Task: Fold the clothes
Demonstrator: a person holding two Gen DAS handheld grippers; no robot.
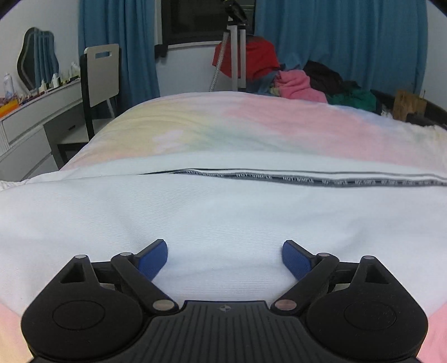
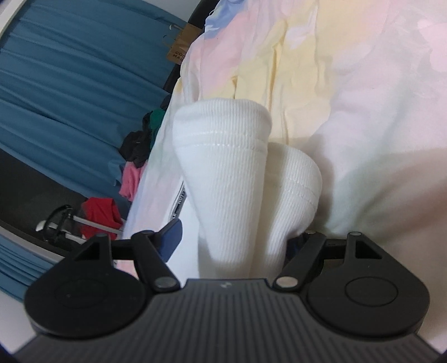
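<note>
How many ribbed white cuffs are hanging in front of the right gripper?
2: the nearer cuff sits left and higher, the second cuff just behind to its right. More fabric may be hidden below.

Blue curtains (image 1: 117, 47) are hanging at eleven and one o'clock, flanking a dark window (image 1: 206, 19). A chair (image 1: 100, 81) is standing at ten o'clock beside a grey desk (image 1: 30, 117), under a white wall (image 1: 11, 42).

The white garment (image 1: 212, 212) was a finely ribbed, matt knit cloth, and its sleeve cuffs (image 2: 223, 131) had chunkier ribbing. The bedsheet (image 1: 251, 123) looked like soft pastel cotton. Gripper pads (image 1: 153, 259) were textured blue rubber on matt black plastic.
</note>
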